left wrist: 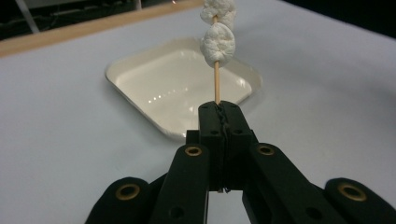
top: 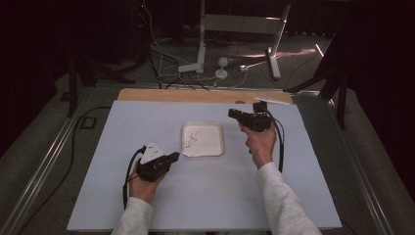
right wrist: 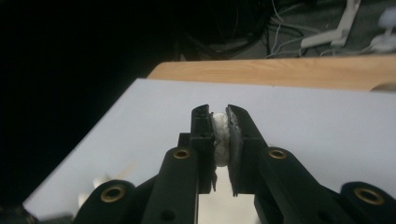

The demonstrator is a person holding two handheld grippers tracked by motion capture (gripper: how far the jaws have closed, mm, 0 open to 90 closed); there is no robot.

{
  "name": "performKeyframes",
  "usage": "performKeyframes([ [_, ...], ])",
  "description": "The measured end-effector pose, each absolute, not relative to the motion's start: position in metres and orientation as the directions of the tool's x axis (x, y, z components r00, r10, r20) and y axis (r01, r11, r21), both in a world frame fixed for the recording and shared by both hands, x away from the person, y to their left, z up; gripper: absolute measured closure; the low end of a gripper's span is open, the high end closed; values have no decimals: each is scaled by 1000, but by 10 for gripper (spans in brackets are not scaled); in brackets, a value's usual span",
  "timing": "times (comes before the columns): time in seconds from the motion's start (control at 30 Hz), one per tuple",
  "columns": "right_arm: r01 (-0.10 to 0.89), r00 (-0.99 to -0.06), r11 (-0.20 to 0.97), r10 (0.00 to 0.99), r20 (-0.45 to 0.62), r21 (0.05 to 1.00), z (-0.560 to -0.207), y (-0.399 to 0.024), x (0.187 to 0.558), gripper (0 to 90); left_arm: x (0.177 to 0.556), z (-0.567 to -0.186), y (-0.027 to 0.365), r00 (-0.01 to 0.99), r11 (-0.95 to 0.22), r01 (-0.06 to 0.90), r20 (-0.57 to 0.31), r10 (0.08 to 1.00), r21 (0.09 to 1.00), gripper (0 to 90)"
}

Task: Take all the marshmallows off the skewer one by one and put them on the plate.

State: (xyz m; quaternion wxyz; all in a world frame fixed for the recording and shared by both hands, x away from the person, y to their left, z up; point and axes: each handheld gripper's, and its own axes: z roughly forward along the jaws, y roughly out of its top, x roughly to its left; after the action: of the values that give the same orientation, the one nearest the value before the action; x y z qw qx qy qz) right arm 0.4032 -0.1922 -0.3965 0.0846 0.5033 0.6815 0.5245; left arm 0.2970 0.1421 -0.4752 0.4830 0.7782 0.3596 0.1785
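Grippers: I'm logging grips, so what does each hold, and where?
Left gripper pinches the skewer at its bare lower end; right gripper squeezes a marshmallow by its sides.

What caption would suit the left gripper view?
Left tool clamps a wooden skewer threaded with two marshmallows above a white tray.

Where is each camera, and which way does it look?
High view: above the table, looking down; sleeves, hands, left claw and right claw show.
Left gripper view: on the left claw, facing the shallow white square tray.
Right gripper view: on the right claw, facing the table's far edge.
Shared: high and left views show the tray.
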Motion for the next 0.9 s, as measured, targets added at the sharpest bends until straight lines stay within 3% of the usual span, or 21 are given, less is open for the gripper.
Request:
performKeyframes([
  [0.27,637,-554,64,731,398,769,-420,-166,411,805,297,-476,137,676,-297,388,-50,735,873,900],
  [0.53,679,-554,111,726,407,726,-443,-143,421,778,298,-478,138,662,-294,404,-55,748,866,900],
  [0.57,691,-543,107,730,415,715,-449,-141,424,725,299,-479,138,660,-299,407,-52,749,863,900],
  [0.73,705,-536,110,728,426,700,-455,-140,428,649,301,-484,137,653,-309,428,-55,755,849,900],
  [0.87,707,-542,113,720,433,698,-456,-138,426,502,302,-486,135,650,-310,434,-56,757,846,900],
  [0.9,707,-542,113,720,433,698,-456,-138,426,502,302,-486,135,650,-311,434,-55,758,845,900],
])
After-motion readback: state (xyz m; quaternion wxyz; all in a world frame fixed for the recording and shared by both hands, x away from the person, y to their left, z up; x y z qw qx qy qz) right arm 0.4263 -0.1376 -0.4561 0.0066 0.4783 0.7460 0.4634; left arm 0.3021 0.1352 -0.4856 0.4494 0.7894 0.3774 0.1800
